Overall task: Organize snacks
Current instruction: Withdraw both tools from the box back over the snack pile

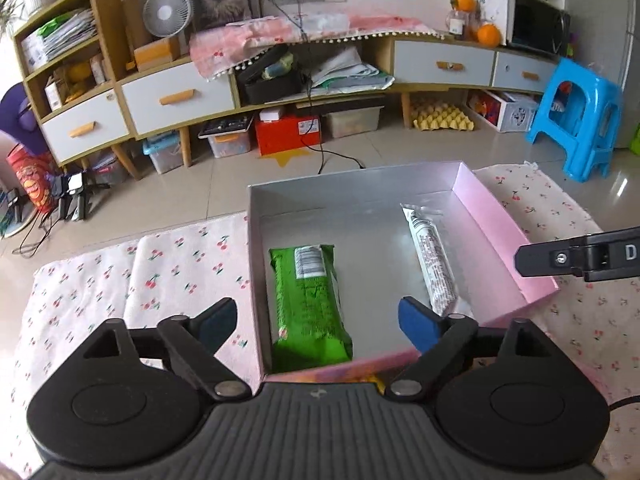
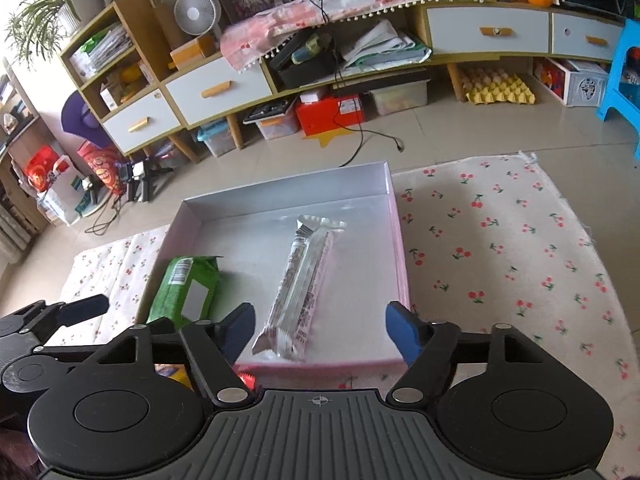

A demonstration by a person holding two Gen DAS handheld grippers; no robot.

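Both grippers tilt downward over the box (image 1: 500,216). Left gripper (image 1: 320,322) spread wide above green packet (image 1: 308,304); right gripper (image 2: 320,330) spread above silver packet (image 2: 298,292), gripping nothing.

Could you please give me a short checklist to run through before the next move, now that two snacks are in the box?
1. Left gripper open and empty: ok, nothing sits between its blue pads.
2. Right gripper open and empty: ok, its pads stand wide apart over the near end of the silver packet.
3. Green snack packet lying flat inside the pink box: ok, on the left side.
4. Silver snack packet inside the box: ok, lying lengthwise, apart from the green one.
5. Room left in the box for more: ok, the far part of the floor is bare.
6. Further snacks to collect: cannot tell; only something colourful shows at the near wall.
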